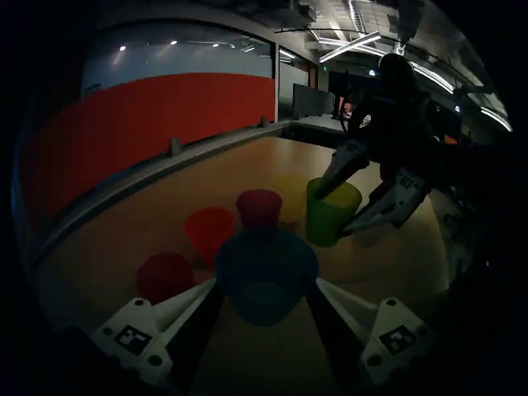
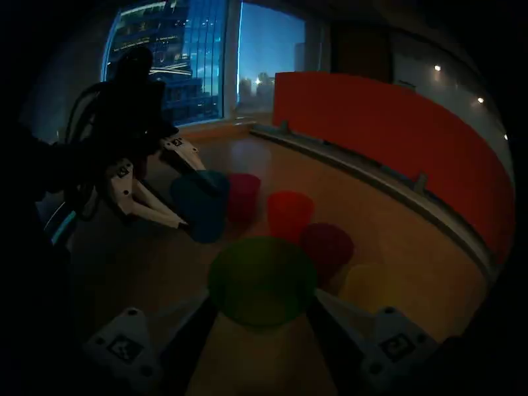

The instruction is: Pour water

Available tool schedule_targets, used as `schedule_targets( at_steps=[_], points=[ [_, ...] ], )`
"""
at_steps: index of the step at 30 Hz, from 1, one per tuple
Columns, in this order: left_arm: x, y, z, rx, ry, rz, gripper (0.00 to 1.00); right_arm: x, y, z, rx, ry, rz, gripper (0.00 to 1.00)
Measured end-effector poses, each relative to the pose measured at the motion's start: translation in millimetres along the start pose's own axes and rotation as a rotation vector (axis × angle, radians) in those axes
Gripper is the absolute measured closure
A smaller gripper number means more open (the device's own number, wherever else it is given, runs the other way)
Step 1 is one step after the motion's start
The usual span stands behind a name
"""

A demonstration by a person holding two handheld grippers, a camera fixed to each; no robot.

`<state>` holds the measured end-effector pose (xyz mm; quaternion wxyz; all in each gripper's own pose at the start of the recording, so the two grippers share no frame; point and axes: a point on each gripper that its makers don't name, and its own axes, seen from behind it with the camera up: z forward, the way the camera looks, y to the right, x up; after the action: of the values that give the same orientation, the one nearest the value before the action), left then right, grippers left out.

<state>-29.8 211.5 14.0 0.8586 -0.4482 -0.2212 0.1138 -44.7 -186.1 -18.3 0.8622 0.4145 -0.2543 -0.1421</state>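
A blue cup (image 1: 266, 277) sits between the fingers of my left gripper (image 1: 265, 285), which is shut on it. My right gripper (image 2: 263, 297) is shut on a green cup (image 2: 263, 280). In the left gripper view the green cup (image 1: 332, 211) stands upright over the wooden table (image 1: 198, 178), with the right gripper (image 1: 333, 211) clamped on its sides. The right gripper view shows the blue cup (image 2: 200, 204) upright in the left gripper (image 2: 193, 198), a little apart from the green one. It is too dark to tell whether either cup holds water.
Several more cups stand between the two held ones: magenta (image 2: 243, 195), red (image 2: 289, 214), dark red (image 2: 327, 247) and yellow (image 2: 369, 284). A red wall panel (image 2: 396, 132) and a rail run along the table's far edge. A person's dark shape (image 2: 132, 99) is behind the left gripper.
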Motion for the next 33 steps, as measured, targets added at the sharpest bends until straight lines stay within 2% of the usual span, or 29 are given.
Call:
schedule_targets(
  at_steps=[9,20,33],
  points=[
    [29,6.9,-30.0,0.025,0.076,0.001,0.18,30,-10,-20.1,-0.022,0.053,-0.029,0.05],
    [59,15.4,-64.6,0.048,0.176,-0.005,0.18,59,-22,-44.3,-0.040,0.125,-0.025,0.05],
    [76,23.4,-88.1,0.073,0.257,-0.016,0.18,78,-31,-60.5,-0.066,0.211,-0.042,0.05]
  ],
)
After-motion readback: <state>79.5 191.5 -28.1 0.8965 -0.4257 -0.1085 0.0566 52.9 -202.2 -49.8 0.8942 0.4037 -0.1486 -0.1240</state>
